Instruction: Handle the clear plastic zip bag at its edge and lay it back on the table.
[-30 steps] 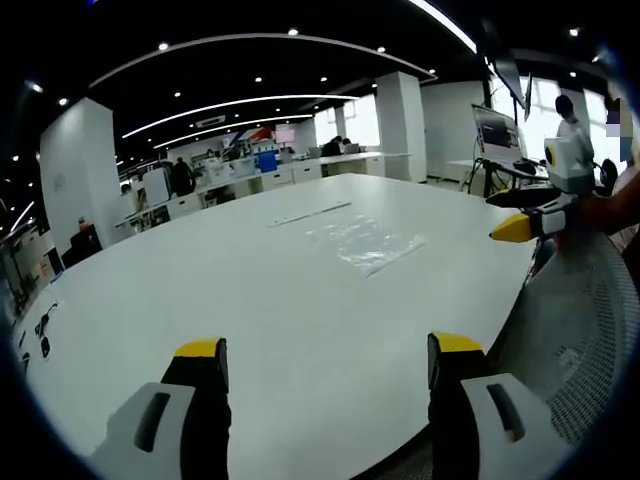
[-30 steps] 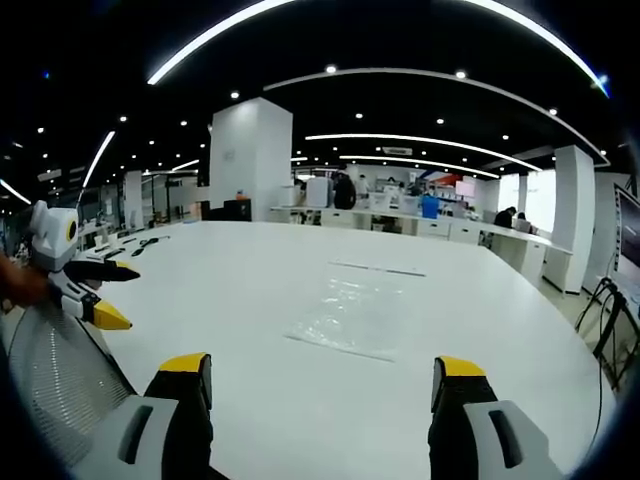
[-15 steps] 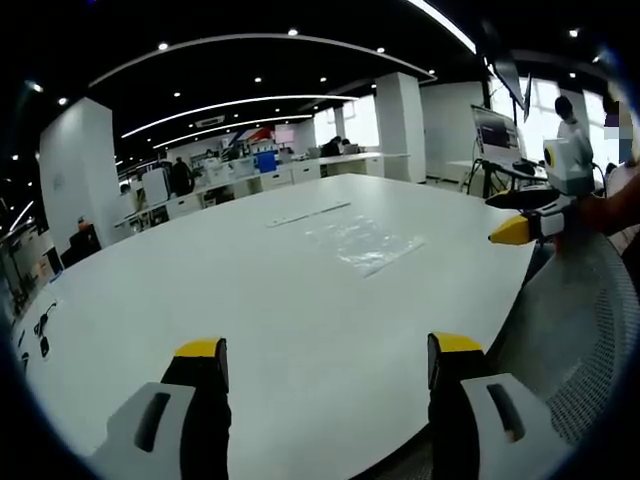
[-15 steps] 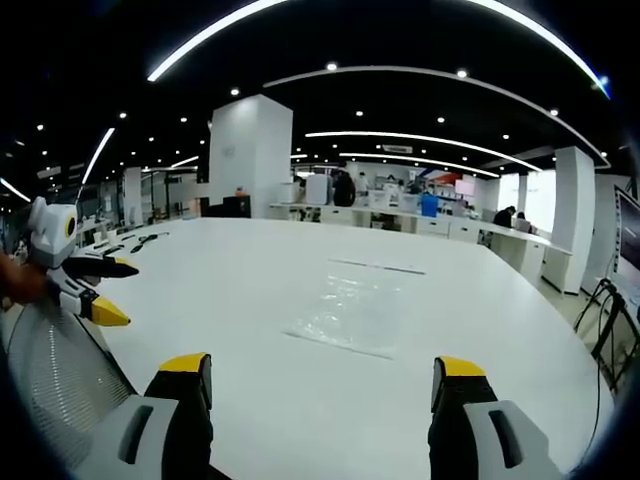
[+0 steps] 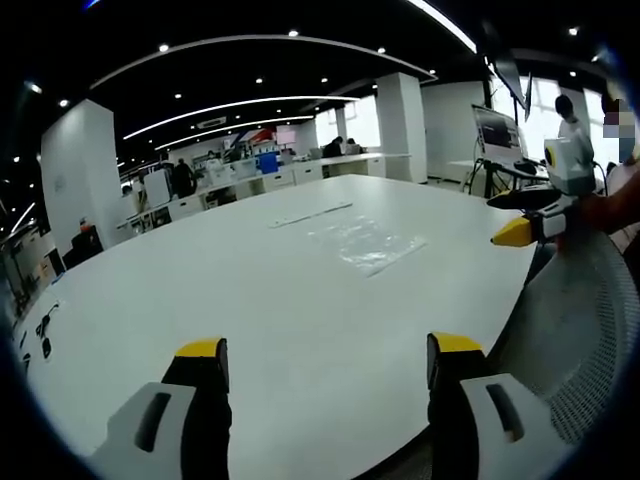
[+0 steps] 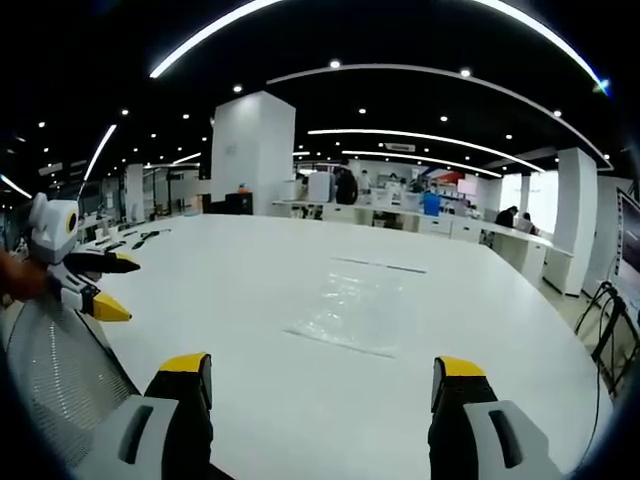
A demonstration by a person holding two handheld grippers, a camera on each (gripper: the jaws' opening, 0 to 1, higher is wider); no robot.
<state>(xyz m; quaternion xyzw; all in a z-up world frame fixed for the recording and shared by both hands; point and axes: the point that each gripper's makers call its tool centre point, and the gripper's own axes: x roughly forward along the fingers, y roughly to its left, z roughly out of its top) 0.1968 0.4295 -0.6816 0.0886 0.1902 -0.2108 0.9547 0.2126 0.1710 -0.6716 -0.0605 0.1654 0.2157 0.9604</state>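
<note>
Both claws, left claw [image 5: 318,362] & right claw [image 6: 326,380], hang w/ jaws apart, well short of the zip bag [image 6: 352,312] lying flat mid-tabletop [image 6: 240,290] (presumably lining up for its edge).

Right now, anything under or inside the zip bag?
The clear zip bag lies flat on the white table, with white tabletop showing through it. It looks empty, though glare hides fine detail. Both grippers are open and off it.

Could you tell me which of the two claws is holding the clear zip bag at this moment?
Neither: the left claw and right claw are both open and empty, and the zip bag lies flat on the white table.
</note>
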